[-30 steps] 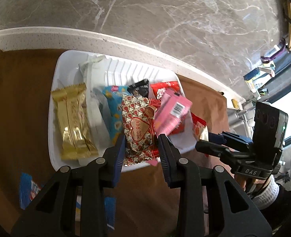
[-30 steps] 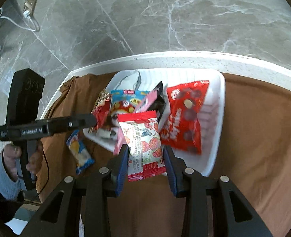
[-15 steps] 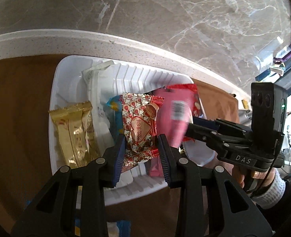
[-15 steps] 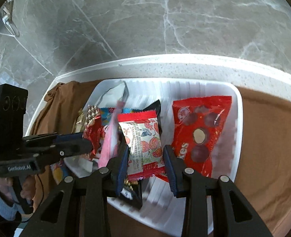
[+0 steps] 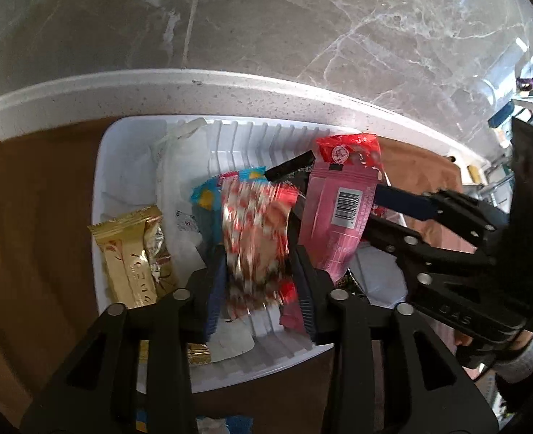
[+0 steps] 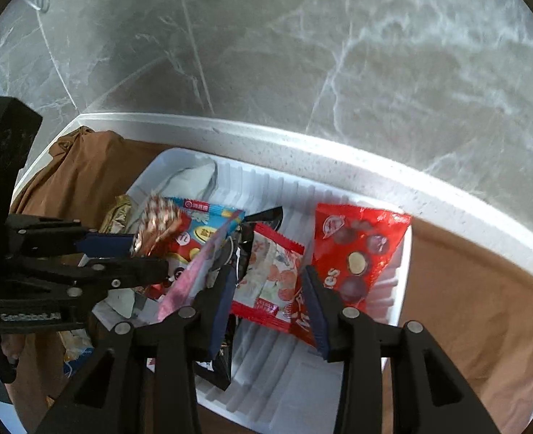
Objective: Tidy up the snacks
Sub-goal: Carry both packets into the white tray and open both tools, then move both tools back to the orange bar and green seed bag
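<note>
My left gripper [image 5: 259,289] hangs over the white tray [image 5: 121,137], jaws opening. The red-and-white heart-print packet [image 5: 255,238] is between them, blurred and slipping down, no longer pinched. My right gripper [image 6: 270,289] is also over the tray [image 6: 393,325], jaws opening. The strawberry-print packet [image 6: 273,271] sits tilted between them, loose. A pink packet [image 5: 338,224] stands on edge between the two grippers. A red chocolate-ball bag [image 6: 356,253] lies at the tray's right side. A gold bar [image 5: 132,256] lies at its left, and a blue packet [image 6: 208,224] in the middle.
The tray rests on a brown cloth [image 5: 42,217] near the white speckled table edge [image 5: 230,83], with marble floor beyond. More wrappers lie on the cloth below the tray [image 5: 208,423]. A hand in a light sleeve [image 5: 519,358] holds the right gripper's handle.
Both grippers moved forward over the tray and closer together. Their jaws widened, the heart-print packet started sliding down and the strawberry packet tipped over. The pink packet stood up on edge.
</note>
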The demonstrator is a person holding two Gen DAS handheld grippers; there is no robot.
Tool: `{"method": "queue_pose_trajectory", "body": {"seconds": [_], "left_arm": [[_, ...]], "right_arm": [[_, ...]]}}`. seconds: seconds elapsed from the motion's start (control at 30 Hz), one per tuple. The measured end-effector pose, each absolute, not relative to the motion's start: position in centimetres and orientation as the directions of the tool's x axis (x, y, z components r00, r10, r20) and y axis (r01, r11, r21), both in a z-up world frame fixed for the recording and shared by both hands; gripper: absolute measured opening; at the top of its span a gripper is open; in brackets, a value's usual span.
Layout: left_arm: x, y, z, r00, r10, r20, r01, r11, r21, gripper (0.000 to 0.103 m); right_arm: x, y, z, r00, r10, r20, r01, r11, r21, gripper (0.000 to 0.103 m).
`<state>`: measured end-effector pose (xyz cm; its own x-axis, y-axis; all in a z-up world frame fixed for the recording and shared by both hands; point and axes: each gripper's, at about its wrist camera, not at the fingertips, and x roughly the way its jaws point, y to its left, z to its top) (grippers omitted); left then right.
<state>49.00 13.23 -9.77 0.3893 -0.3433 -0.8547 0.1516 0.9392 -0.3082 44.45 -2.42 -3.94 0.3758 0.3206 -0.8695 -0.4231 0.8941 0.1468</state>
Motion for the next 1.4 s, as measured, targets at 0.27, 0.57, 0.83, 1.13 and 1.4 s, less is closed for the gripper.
{"method": "queue_pose_trajectory", "body": {"seconds": [0.27,0.57,0.83,1.13,1.4], "left_arm": [[48.5,14.1,-7.8,0.436,-0.332,-0.836,0.136,0.943,-0.303,0.044],[46.6,15.0,-5.2,0.483,-0.326,-0.813,0.125,0.944,-0.304,0.044],[42.8,15.3,-3.2,0.500,-0.340,-0.797,0.126,0.939,-0.321,0.045],[37.3,15.5,-2.3,0.496,-0.358,-0.791,0.124,0.931,-0.344,0.045],[31.0,16.2,-2.7,0.477,-0.361,-0.802,0.117,0.930,-0.349,0.045]], "right_arm": [[43.2,-1.9,-2.0,0.425,0.304,-0.852,-0.432,0.896,0.104,0.044],[41.5,-3.1,0.4,0.469,0.298,-0.832,-0.422,0.903,0.085,0.045],[39.3,-4.6,2.7,0.490,0.311,-0.814,-0.413,0.906,0.098,0.045],[34.1,-5.6,4.9,0.481,0.342,-0.807,-0.431,0.894,0.121,0.045],[27.3,-4.8,5.0,0.428,0.365,-0.826,-0.476,0.869,0.137,0.050]]}}
